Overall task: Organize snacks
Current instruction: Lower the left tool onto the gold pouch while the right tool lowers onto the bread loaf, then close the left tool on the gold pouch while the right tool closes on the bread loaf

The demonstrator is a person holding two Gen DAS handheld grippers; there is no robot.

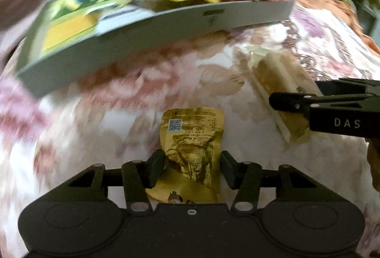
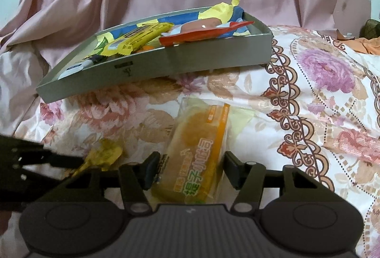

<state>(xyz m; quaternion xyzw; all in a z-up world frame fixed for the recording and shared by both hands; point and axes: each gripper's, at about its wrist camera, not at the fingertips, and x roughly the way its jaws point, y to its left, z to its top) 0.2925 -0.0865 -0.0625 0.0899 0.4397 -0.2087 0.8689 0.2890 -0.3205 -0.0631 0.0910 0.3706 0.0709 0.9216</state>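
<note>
While both lie on the bed, the gold packet (image 1: 192,146) sits between the left hand-held gripper's (image 1: 192,168) parted jaws, and the orange cake packet (image 2: 199,151) points lengthwise into the right hand-held gripper (image 2: 190,168), also parted.

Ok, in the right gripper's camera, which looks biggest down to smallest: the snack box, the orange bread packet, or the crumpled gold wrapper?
1. Snack box, biggest though farthest.
2. Orange bread packet, close to the camera, so it may look bigger than it is.
3. Gold wrapper, smallest, partly hidden.
</note>
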